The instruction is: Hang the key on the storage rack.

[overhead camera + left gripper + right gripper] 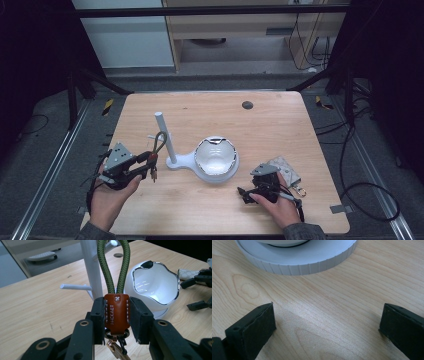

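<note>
Left tongs (pixel 116 322): pinching the brown leather tab of the keychain (pixel 116 312), one black jaw on each side of it.
Keychain: held off the bench (pixel 280 125) at its left half; the green cord loop rises upright right in front of the white post of the stand (pixel 91 267), with metal rings and a key hanging below the tab.
Right tongs (pixel 327 330): spread wide, low over bare wood, nothing between the jaws.
Stand: post, side peg and round base sit mid-bench, carrying the white bowl (pixel 215 155) with its shiny rim.
Open room: wide bare wood behind the stand up to the far edge, and along the near edge between the two hands; the left tongs sit close to the bench's left edge.
Tight spots: a grey patterned pouch (pixel 285 170) lies just beside the right hand (pixel 277 202), near the right edge.
High view adds: the whole layout, both hands, a dark round spot (pixel 247 105) near the far edge.
Left gripper view adds: stitching and lettering on the tab.
Right gripper view adds: the ribbed rim of the stand's base (pixel 312 265) just ahead of the jaws.
</note>
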The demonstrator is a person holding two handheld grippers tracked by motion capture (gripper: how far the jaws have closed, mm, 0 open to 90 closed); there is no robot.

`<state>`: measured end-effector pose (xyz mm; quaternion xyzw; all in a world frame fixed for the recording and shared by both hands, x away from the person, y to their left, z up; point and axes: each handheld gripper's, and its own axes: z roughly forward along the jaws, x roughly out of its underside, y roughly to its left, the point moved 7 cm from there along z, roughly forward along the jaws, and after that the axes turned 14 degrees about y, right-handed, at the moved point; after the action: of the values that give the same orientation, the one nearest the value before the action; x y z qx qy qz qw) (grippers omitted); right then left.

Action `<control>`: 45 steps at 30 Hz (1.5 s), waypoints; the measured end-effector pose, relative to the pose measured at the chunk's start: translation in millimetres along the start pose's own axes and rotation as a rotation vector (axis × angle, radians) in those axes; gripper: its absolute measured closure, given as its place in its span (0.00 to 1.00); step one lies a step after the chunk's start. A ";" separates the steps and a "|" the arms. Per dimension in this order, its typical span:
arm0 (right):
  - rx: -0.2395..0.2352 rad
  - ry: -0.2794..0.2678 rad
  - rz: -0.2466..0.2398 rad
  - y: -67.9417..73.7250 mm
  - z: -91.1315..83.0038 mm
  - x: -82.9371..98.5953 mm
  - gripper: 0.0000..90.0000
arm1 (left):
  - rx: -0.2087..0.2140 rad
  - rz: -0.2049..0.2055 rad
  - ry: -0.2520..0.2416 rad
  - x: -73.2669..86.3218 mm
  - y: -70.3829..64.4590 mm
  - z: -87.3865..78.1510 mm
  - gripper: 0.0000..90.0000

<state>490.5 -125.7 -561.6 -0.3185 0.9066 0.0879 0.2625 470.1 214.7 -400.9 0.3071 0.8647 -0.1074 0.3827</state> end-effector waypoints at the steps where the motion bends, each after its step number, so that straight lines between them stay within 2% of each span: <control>1: 0.000 0.001 0.002 0.1 0.0 0.0 0.00 | -0.001 -0.003 0.002 0.2 0.6 2.0 0.73; 12: 0.000 0.001 0.002 0.2 -0.1 0.0 0.00 | -0.005 -0.034 0.031 3.3 7.1 18.6 0.73; 19: 0.000 0.001 0.002 0.1 -0.1 0.1 0.00 | -0.008 -0.040 0.049 2.8 8.9 26.2 0.73; 37: 0.000 0.004 0.003 0.3 -0.5 0.5 0.00 | 0.007 -0.053 0.053 3.8 8.9 32.5 0.72; 41: 0.001 0.001 0.002 0.4 -0.5 0.6 0.00 | -0.031 -0.058 0.041 10.4 10.8 35.1 0.57; 43: 0.002 -0.001 0.006 0.7 -0.6 0.7 0.00 | -0.047 -0.082 0.025 17.4 13.8 38.1 0.46; 45: 0.003 -0.002 0.007 0.8 -0.6 0.7 0.01 | -0.051 -0.092 0.032 25.5 17.0 42.6 0.37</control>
<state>489.3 -125.7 -561.4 -0.3150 0.9075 0.0877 0.2636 492.7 221.6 -447.7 0.2588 0.8864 -0.0978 0.3712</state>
